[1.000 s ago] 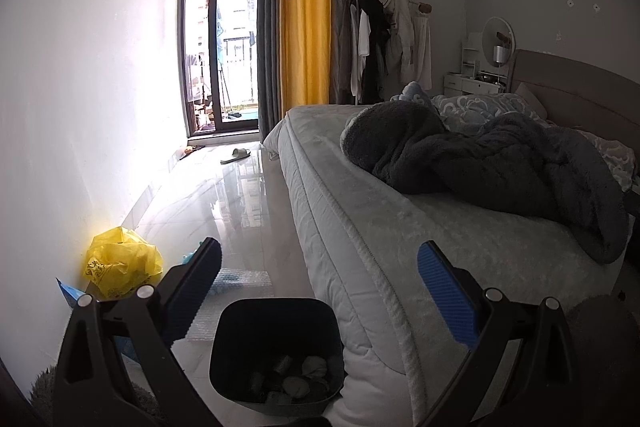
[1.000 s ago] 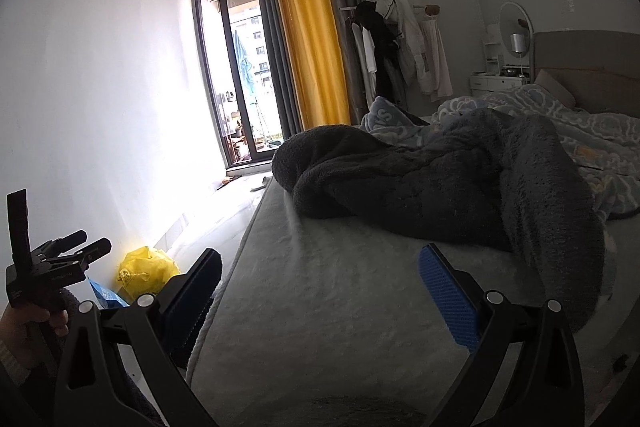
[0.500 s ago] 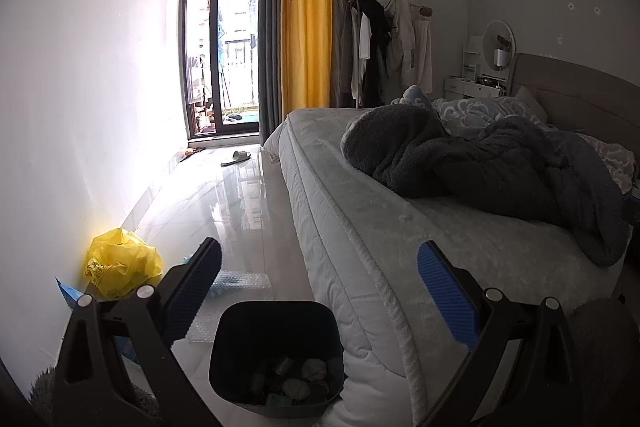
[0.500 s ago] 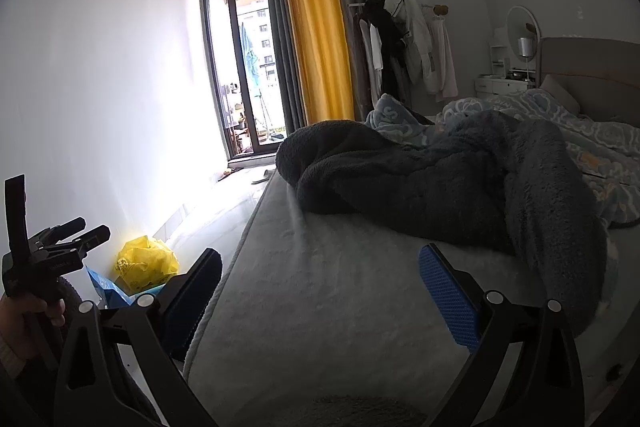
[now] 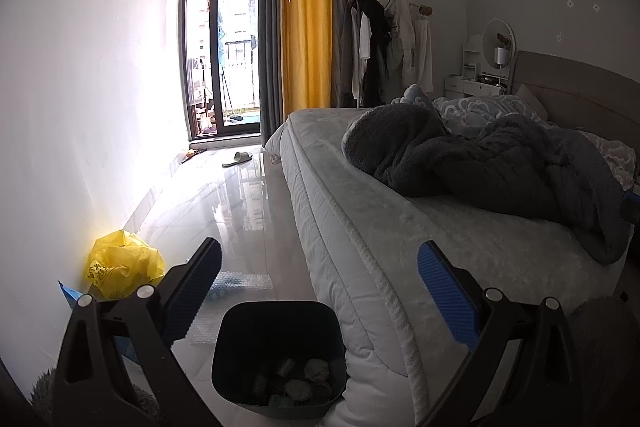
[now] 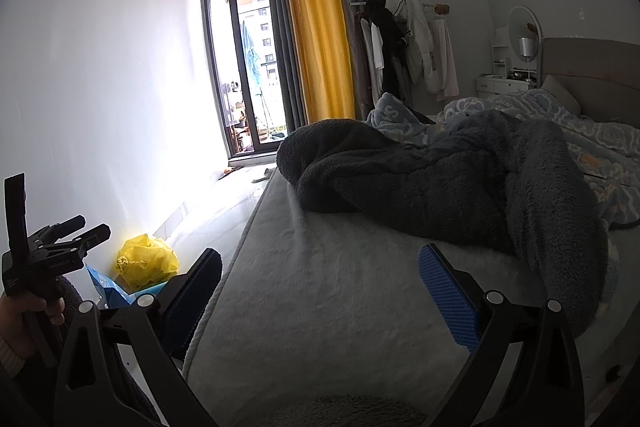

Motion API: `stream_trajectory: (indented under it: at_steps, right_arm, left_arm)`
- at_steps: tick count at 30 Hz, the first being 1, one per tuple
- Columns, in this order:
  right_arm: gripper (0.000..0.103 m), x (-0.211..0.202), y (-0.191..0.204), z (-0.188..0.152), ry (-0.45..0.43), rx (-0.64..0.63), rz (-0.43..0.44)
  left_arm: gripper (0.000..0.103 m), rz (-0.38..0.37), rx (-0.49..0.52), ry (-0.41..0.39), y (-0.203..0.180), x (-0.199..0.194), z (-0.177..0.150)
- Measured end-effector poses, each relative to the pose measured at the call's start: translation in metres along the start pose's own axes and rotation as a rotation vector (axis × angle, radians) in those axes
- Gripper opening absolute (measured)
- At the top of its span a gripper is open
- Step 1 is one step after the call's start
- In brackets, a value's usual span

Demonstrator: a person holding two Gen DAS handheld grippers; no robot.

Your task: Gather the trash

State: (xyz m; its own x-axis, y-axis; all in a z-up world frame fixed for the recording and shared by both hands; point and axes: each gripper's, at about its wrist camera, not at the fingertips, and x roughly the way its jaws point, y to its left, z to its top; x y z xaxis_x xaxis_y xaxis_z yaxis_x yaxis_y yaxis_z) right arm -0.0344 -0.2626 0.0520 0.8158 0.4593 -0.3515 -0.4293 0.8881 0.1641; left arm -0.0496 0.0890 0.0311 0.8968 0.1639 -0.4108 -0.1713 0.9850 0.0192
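Presently, a crumpled yellow plastic bag (image 5: 125, 264) is seen on the glossy tiled floor (image 5: 240, 211) against the white wall, with a blue packet (image 5: 69, 294) touching its lower edge and a sheet of clear bubble wrap (image 5: 236, 283) lying just beside it. The left hand-held gripper (image 5: 318, 291) is held open and empty, its blue-padded jaws spread wide above a dark square plastic waste bin (image 5: 276, 355). Crumpled pieces of trash (image 5: 298, 381) are seen at the bottom of the bin, which stands on the floor touching the side of the white-covered bed (image 5: 360, 227). A rumpled dark grey fleece blanket (image 5: 480, 163) is heaped on the bed, near a blue patterned quilt (image 6: 560, 123).

From the right wrist view, the right hand-held gripper (image 6: 320, 295) is likewise held open and empty, over the bed surface. A hand (image 6: 24, 323) is seen at the left edge, gripping the handle of the other device.
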Motion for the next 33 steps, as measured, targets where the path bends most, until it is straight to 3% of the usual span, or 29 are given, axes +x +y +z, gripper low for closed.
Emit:
stream_trajectory:
  at_steps: [33]
  right_arm:
    - [0.1,0.0004,-0.0016,0.0019,0.003,-0.002,0.002]
  left_arm:
    - [0.1,0.0,0.002,0.001,-0.0005,-0.0004,0.0003]
